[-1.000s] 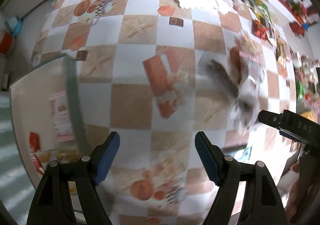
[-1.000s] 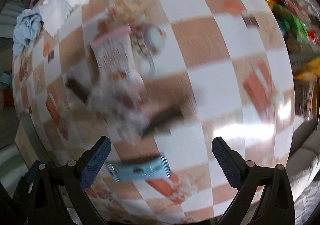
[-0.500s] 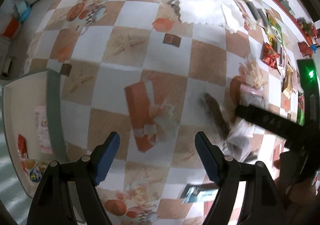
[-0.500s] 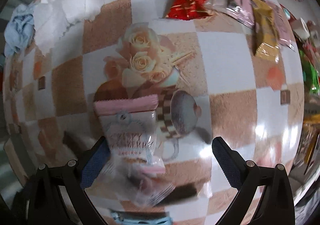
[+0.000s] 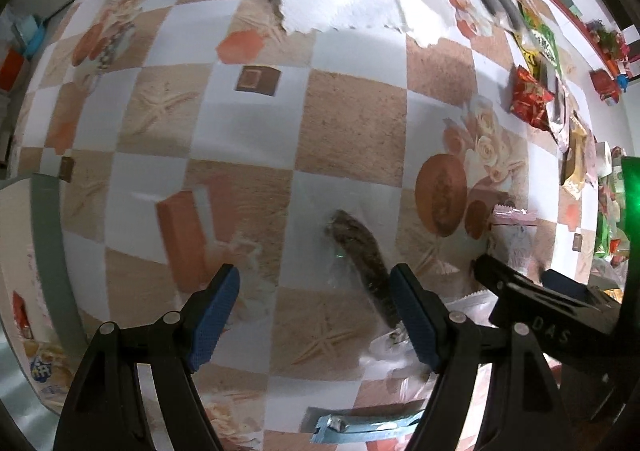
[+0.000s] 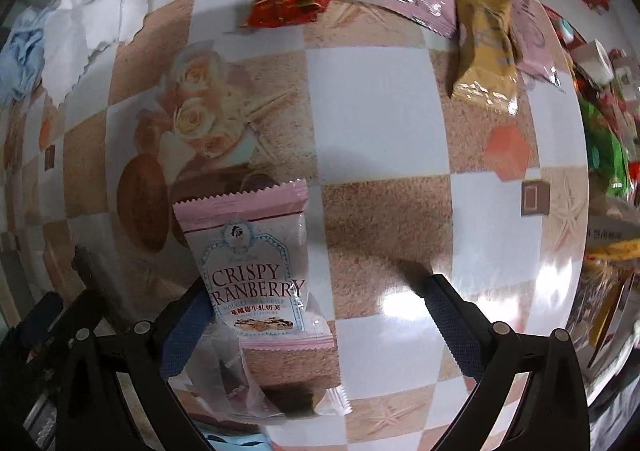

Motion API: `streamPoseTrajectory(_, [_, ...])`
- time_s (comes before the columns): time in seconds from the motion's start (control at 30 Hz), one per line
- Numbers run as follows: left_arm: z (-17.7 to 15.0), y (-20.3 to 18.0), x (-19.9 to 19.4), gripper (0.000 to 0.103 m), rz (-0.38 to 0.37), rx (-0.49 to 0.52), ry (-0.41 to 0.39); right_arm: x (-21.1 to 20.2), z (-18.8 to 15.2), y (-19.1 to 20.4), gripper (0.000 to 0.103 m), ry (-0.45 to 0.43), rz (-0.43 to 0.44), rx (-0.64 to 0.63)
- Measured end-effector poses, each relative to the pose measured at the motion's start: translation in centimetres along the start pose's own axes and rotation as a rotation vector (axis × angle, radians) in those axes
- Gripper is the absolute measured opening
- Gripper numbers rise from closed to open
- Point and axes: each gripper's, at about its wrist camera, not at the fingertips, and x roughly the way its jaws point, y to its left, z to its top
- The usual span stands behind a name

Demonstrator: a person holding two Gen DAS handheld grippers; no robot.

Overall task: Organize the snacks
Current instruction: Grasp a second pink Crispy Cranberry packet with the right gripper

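- Pink-and-white foil marks the cranberry crisp packet (image 6: 256,263), lying flat on the checked tablecloth (image 6: 376,111) just ahead of the right gripper (image 6: 316,315), nearer its left-hand finger, whose pad the packet's lower corner overlaps in view.
- The packet's long axis runs roughly along the fingers' pointing line, sealed ends fore and aft; closing across its narrow width looks the likely next move.
- The right gripper's fingers stand spread wide with nothing clamped; whether the pad actually touches the wrapper cannot be told.
- The left gripper (image 5: 316,311) hangs released and empty too, a dark snack in clear wrap (image 5: 360,251) lying just inside its right-hand finger, slanted.
- The right hand sits nearer the pink packet; the left sees only the packet's top edge past the other tool.
- A clear wrapper (image 6: 248,383) beneath the packet's near end is hard to read.
- A blue packet (image 5: 360,425) is cut off behind the fingers.
- More snacks (image 6: 480,31) lie well beyond, blurred.
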Motion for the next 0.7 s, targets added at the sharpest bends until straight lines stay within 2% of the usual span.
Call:
streamPoseTrajectory(0.13, [0.2, -0.3, 0.5, 0.081, 0.008, -0.003, -0.003, 0.2, 0.0, 1.0, 0.103, 0.004, -0.001, -0.012])
streamPoseTrajectory(0.27, [0.9, 0.6, 1.6, 0.082, 0.022, -0.025, 0.029, 1.1, -0.9, 3.3, 0.103, 0.002, 0.005, -0.014])
streamPoseTrajectory(0.33, [1.3, -0.3, 2.4, 0.082, 0.060, -0.007, 0.032, 1.1, -0.9, 3.5, 0.103, 0.007, 0.004, -0.016])
streamPoseTrajectory(0.47, [1.5, -0.8, 2.6, 0.082, 0.061, 0.002, 0.051, 1.2, -1.0, 4.6, 0.102, 0.035, 0.002, -0.024])
streamPoseTrajectory(0.53, [0.5, -0.8, 2.8, 0.079, 0.060, 0.016, 0.061, 1.2, -1.1, 4.7, 0.095, 0.026, -0.002, -0.030])
streamPoseTrajectory(0.57, [0.5, -1.1, 2.8, 0.074, 0.060, 0.024, 0.058, 0.9, -1.4, 4.9, 0.086, 0.010, -0.003, -0.045])
streamPoseTrajectory(0.6, [0.2, -1.5, 2.5, 0.071, 0.059, 0.036, 0.054, 0.6, -1.7, 5.1, 0.072, -0.001, -0.006, -0.058])
streamPoseTrajectory(0.67, [-1.0, -2.1, 2.7, 0.053, 0.050, 0.055, 0.054, -0.1, -1.9, 5.7, 0.051, -0.026, -0.007, -0.090])
streamPoseTrajectory(0.7, [-1.0, -2.1, 2.4, 0.047, 0.045, 0.066, 0.052, -0.3, -2.0, 5.9, 0.051, -0.026, -0.002, -0.099])
